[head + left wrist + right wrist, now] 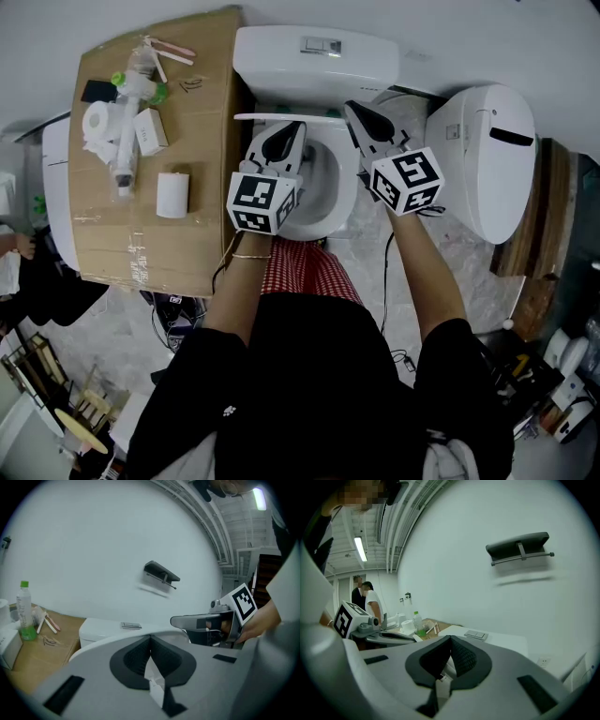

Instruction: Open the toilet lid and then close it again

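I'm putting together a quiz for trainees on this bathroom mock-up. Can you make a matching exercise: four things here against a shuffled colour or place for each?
Things:
1. bottle cap
2. cardboard sheet
3. flush button plate
4. wall bracket

Matches:
A. on top of the cistern
B. green
C. dark grey
D. brown

Pairs: 1-B, 2-D, 3-A, 4-C

White wall (464, 536), dark wall bracket (518, 548), ceiling strip light (360, 549), exposed ceiling pipes (401, 508), pale marble floor (478, 281), cardboard-topped table (206, 150) at left, wooden stand (553, 216) at right, spare toilet (483, 159) beside it, cables (385, 281) on floor
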Action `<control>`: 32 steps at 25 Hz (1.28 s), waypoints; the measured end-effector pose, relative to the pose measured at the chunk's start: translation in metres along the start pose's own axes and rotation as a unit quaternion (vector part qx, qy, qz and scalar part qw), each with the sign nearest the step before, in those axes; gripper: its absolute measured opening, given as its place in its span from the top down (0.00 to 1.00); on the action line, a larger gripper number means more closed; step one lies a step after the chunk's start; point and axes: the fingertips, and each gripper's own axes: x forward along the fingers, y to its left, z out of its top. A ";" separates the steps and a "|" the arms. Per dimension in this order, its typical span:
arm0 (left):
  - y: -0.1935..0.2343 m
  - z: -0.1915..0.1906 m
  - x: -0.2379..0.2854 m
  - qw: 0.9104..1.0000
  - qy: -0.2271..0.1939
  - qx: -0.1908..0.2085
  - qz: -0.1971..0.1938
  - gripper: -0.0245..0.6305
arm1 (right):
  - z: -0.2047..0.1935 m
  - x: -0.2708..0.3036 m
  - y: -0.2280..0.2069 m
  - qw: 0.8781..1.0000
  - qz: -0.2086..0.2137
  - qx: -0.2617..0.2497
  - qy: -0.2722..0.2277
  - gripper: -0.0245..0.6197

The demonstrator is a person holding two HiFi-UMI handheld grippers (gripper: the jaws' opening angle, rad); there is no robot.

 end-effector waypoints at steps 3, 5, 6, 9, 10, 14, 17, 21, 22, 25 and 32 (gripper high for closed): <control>-0.002 -0.002 -0.003 1.000 -0.002 0.003 0.000 0.96 | -0.001 -0.003 0.003 1.000 -0.001 -0.004 -0.005 0.93; -0.003 -0.004 -0.005 1.000 -0.003 0.004 0.000 0.95 | -0.003 -0.005 0.005 1.000 -0.001 -0.005 -0.007 0.93; -0.003 -0.005 -0.006 1.000 -0.004 0.003 0.001 0.95 | -0.004 -0.006 0.006 1.000 0.000 -0.005 -0.007 0.93; -0.004 -0.007 -0.008 1.000 -0.005 0.001 0.006 0.95 | -0.006 -0.007 0.008 1.000 0.005 -0.005 -0.005 0.93; -0.004 -0.007 -0.009 1.000 -0.006 0.001 0.008 0.95 | -0.006 -0.008 0.008 1.000 0.005 -0.006 -0.005 0.93; -0.006 -0.010 -0.011 1.000 -0.006 0.005 0.014 0.95 | -0.008 -0.010 0.010 1.000 0.005 -0.008 -0.010 0.93; -0.007 -0.010 -0.012 1.000 -0.005 0.007 0.018 0.96 | -0.009 -0.012 0.010 1.000 0.004 -0.008 -0.013 0.93; -0.008 -0.011 -0.013 1.000 -0.008 0.006 0.026 0.95 | -0.010 -0.014 0.011 1.000 0.006 -0.008 -0.014 0.93; -0.008 -0.011 -0.014 1.000 -0.009 0.004 0.027 0.95 | -0.010 -0.014 0.011 1.000 0.007 -0.007 -0.015 0.93; -0.007 -0.012 -0.015 0.999 -0.014 0.001 0.034 0.95 | -0.011 -0.014 0.011 1.000 0.008 -0.005 -0.018 0.93; -0.010 -0.015 -0.018 0.999 -0.017 -0.006 0.051 0.95 | -0.016 -0.021 0.010 1.000 0.013 0.007 -0.023 0.93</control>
